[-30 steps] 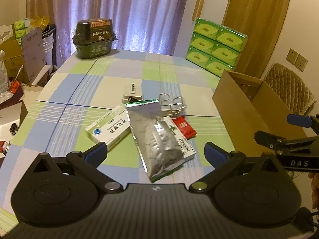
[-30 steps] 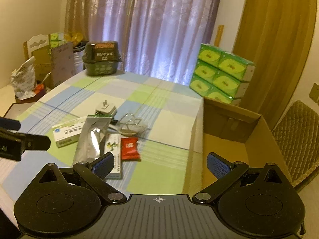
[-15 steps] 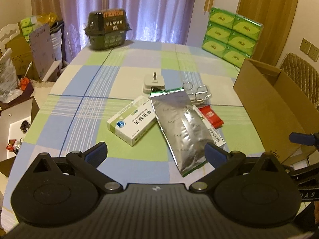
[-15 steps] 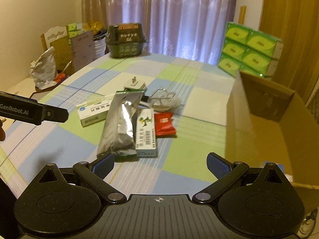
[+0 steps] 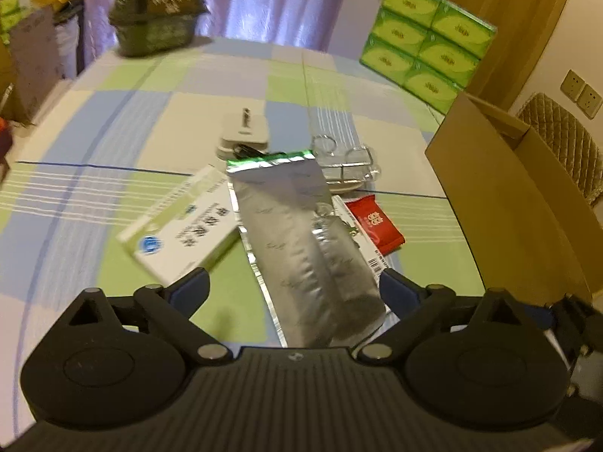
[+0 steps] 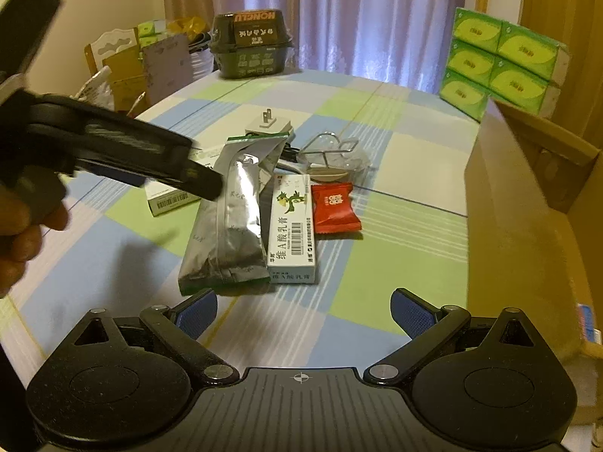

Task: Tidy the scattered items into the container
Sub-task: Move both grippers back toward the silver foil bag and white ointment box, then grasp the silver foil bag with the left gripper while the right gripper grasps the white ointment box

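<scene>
Both wrist cameras look low across the checked table (image 5: 124, 120), sharing the silver pouch (image 5: 301, 241) (image 6: 230, 222); the right view sits further right.

left gripper (image 5: 292, 290) lower and closer over silver pouch (image 5: 301, 241), right gripper (image 6: 303, 310) nearer the pile

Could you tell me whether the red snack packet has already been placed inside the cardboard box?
No, the red snack packet lies on the checked tablecloth beside the ointment box, outside the cardboard box.
</scene>
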